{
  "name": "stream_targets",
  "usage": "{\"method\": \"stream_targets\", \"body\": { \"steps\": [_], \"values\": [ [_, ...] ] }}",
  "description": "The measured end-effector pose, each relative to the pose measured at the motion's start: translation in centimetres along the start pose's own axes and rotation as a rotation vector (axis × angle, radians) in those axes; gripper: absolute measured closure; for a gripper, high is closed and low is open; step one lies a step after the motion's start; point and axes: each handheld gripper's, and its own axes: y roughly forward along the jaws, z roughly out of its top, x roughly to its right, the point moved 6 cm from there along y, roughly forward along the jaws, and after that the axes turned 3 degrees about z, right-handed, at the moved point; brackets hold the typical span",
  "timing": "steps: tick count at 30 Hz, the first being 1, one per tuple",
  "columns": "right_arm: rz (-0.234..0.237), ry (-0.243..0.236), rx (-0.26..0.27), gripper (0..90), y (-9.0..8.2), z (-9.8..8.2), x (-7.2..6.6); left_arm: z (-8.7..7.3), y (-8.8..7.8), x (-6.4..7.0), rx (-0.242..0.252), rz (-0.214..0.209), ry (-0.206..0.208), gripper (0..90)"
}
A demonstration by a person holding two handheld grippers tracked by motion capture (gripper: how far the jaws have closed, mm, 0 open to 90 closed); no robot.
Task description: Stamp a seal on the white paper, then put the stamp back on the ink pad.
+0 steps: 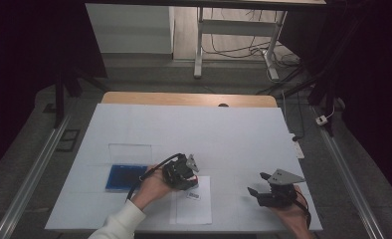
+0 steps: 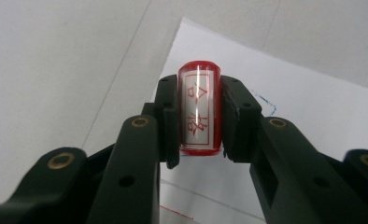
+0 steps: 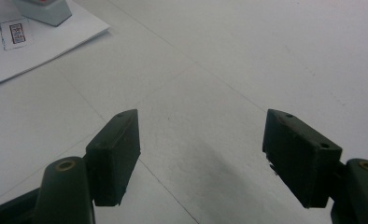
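Pinching the red seal stamp [image 2: 199, 111] upright between its jaws, the left gripper [image 1: 181, 173] hovers over the paper sheet [image 1: 193, 209], whose printed box [image 1: 194, 195] lies toward five o'clock, while the right gripper [image 1: 275, 191] rests spread at three o'clock.

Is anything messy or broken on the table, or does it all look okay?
Nothing stands out. The left gripper holds a red stamp squarely between its fingers over the white paper. The right gripper is open above the bare table cover. The blue ink pad lies flat with its lid open.
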Motion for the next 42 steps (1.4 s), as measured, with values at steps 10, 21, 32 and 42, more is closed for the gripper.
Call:
{"method": "stream_targets", "body": {
  "steps": [10, 21, 32, 42],
  "values": [
    [0.001, 0.002, 0.001, 27.0, 0.0, 0.0, 0.0, 0.0, -2.2, -0.5, 0.081, -0.006, -0.042, 70.4],
    [-0.001, 0.003, 0.005, 27.1, 0.0, 0.0, 0.1, -0.4, -4.6, -0.6, 0.149, -0.01, -0.059, 70.3],
    [-0.002, 0.003, 0.011, 27.2, 0.0, 0.0, 0.1, -1.7, -7.1, -0.8, 0.198, 0.013, -0.074, 70.3],
    [-0.005, 0.005, 0.01, 27.1, -0.1, 0.1, 0.1, -3.6, -9.0, -1.6, 0.241, 0.033, -0.11, 70.3]
  ]
}}
